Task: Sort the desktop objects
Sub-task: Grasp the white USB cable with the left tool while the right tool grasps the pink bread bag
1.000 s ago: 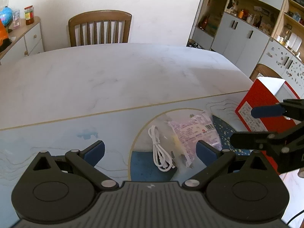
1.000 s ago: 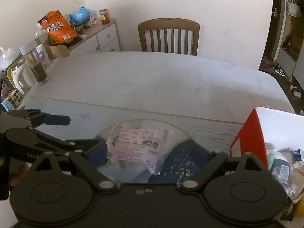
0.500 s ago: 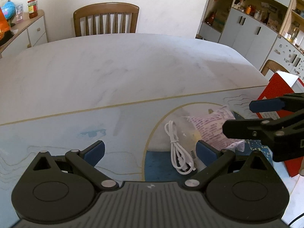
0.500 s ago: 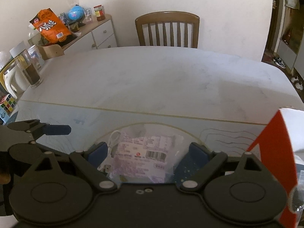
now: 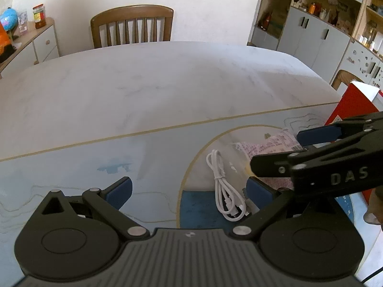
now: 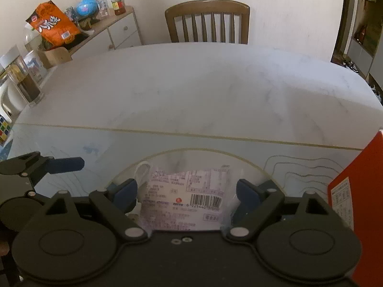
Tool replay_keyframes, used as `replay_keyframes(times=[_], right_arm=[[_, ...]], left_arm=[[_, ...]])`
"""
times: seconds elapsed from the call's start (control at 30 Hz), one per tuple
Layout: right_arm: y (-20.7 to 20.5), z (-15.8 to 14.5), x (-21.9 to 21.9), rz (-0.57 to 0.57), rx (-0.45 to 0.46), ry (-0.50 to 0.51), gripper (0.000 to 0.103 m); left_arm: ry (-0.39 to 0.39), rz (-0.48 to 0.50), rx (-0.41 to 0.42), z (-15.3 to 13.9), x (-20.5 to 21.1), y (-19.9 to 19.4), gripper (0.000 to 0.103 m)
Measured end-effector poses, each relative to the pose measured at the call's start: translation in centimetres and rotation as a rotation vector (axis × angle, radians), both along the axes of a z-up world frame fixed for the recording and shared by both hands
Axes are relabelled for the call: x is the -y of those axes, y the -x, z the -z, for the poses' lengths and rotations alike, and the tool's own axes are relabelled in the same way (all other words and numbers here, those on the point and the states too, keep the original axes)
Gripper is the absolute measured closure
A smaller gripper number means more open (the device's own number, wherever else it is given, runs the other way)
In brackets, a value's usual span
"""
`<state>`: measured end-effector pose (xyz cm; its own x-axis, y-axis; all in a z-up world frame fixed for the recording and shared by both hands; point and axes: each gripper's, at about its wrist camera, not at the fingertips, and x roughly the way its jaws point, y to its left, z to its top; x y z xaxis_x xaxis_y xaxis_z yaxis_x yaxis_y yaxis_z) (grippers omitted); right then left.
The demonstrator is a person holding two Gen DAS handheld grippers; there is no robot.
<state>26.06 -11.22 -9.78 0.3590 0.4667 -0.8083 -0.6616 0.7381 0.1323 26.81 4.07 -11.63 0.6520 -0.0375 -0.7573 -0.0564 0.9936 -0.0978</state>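
Observation:
A clear packet with pink print and a barcode (image 6: 189, 196) lies on the pale blue mat (image 6: 71, 143), partly hidden in the left wrist view (image 5: 270, 143). My right gripper (image 6: 185, 193) straddles it, its jaws closing, and a small gap shows between each blue pad and the packet. A coiled white cable (image 5: 222, 186) lies just left of the packet, inside my left gripper (image 5: 189, 191) near its right finger. The left gripper is open and touches nothing. A red box (image 6: 359, 179) stands at the right.
The white marble table (image 5: 143, 83) stretches beyond the mat to a wooden chair (image 5: 131, 24). A glass jar (image 6: 22, 81) and a colour cube (image 6: 3, 129) sit at the table's left edge. A sideboard (image 6: 115, 28) carries an orange snack bag, and cabinets (image 5: 323, 31) line the right wall.
The right gripper has come down and leftward over the packet, which now lies between its fingers. In the left wrist view it covers more of the packet. The left gripper hardly moved.

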Motion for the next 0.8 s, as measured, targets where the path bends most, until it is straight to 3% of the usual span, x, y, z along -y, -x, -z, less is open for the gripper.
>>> replay_keyframes(times=[0.33, 0.6, 0.8], right_arm=[[-0.2, 0.8, -0.4, 0.007, -0.003, 0.04, 0.017], [-0.9, 1.1, 0.9, 0.033, -0.011, 0.033, 0.022], [-1.1, 1.2, 1.8, 0.052, -0.016, 0.024, 0.027]], left_arm=[[-0.033, 0.016, 0.001, 0.5, 1.2, 0.0, 0.002], [-0.039, 0.062, 0.01, 0.7, 2.3, -0.1, 0.014], [-0.084, 0.117, 0.026, 0.6, 3.8, 0.5, 0.033]])
